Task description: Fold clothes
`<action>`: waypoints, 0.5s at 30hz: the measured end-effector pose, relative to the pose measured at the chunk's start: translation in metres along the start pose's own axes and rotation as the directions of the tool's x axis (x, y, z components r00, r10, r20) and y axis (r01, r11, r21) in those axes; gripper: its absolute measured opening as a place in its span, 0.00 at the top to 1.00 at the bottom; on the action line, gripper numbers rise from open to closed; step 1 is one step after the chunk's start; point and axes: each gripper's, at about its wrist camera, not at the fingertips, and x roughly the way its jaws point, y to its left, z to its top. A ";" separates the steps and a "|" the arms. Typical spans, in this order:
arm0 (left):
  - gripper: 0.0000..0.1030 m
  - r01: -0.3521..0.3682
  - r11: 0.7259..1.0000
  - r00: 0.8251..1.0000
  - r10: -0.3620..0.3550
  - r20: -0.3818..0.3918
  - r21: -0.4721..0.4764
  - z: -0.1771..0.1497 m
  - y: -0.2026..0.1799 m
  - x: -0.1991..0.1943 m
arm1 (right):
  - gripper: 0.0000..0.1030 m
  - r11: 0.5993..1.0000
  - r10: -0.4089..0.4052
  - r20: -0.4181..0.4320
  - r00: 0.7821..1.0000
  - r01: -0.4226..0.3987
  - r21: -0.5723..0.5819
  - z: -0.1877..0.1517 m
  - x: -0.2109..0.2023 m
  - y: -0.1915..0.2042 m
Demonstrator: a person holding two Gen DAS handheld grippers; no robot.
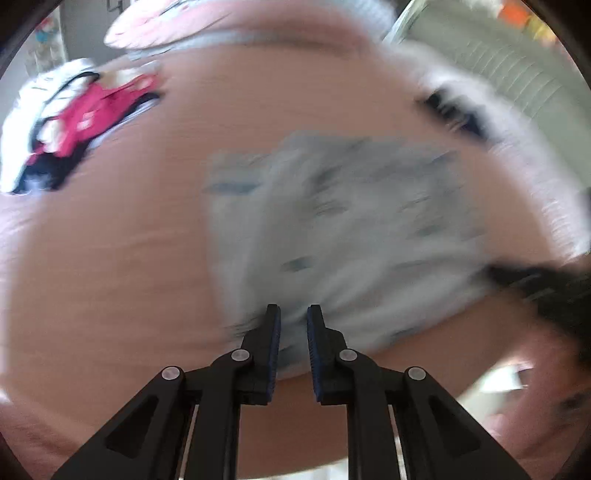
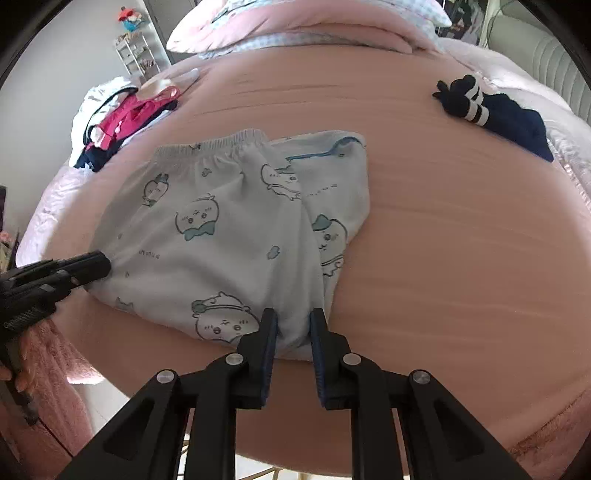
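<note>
Pale blue pyjama pants point(image 2: 221, 240) with cartoon prints lie folded on the pink bed sheet point(image 2: 461, 240), waistband toward the far side. My right gripper point(image 2: 293, 314) is at their near edge, jaws apart, a fold of cloth lying between the pads without being squeezed. My left gripper point(image 2: 105, 264) comes in from the left and pinches the pants' left edge, where creases gather at its tip. The left wrist view is motion-blurred: the left gripper point(image 1: 293, 310) has bunched pants fabric point(image 1: 351, 221) caught between its narrow-set pads, and the right gripper point(image 1: 535, 288) is a dark smear at the right.
A heap of white, red and navy clothes point(image 2: 118, 122) sits at the bed's far left. A navy garment with white stripes point(image 2: 498, 114) lies far right. Pillows and a folded quilt point(image 2: 295, 22) line the head of the bed. A hand point(image 2: 22, 369) holds the left gripper's handle.
</note>
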 end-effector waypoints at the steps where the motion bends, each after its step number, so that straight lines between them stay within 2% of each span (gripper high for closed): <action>1: 0.87 -0.019 0.998 1.000 0.019 -0.004 -0.056 0.002 0.013 -0.002 | 0.80 0.999 -0.031 0.009 0.999 0.030 0.037 0.001 -0.005 -0.010; 2: 0.88 -0.033 0.992 0.999 0.033 -0.003 -0.121 0.005 0.025 -0.006 | 0.77 0.995 -0.079 0.025 0.997 0.077 0.062 0.002 -0.012 -0.020; 3: 0.88 -0.017 0.990 1.000 0.019 0.010 -0.142 0.010 0.030 -0.009 | 0.76 0.992 -0.103 0.043 0.994 0.100 0.076 0.005 -0.019 -0.028; 5: 0.88 0.103 0.988 0.994 -0.098 0.051 -0.113 0.026 0.027 -0.014 | 0.76 0.999 -0.020 0.059 0.998 0.018 0.043 0.016 -0.025 -0.028; 8: 0.87 0.187 0.981 0.979 -0.190 0.073 0.056 0.050 -0.008 -0.013 | 0.74 0.993 0.053 0.065 0.996 -0.046 -0.111 0.042 -0.021 0.001; 10: 0.87 0.210 0.966 0.975 -0.219 0.047 0.153 0.064 -0.032 0.003 | 0.73 0.971 0.093 0.019 0.995 -0.087 -0.223 0.060 -0.003 0.029; 11: 0.87 0.217 0.957 0.974 -0.226 0.031 0.193 0.071 -0.042 0.012 | 0.73 0.959 0.111 -0.010 0.994 -0.110 -0.263 0.064 0.007 0.036; 13: 0.87 0.176 0.959 0.984 -0.174 -0.027 0.224 0.083 -0.049 0.037 | 0.73 0.935 0.100 -0.097 0.990 -0.127 -0.331 0.073 0.039 0.052; 15: 0.88 0.158 0.963 0.987 -0.158 -0.018 0.216 0.090 -0.043 0.047 | 0.73 0.922 0.063 -0.124 0.990 -0.105 -0.373 0.079 0.057 0.058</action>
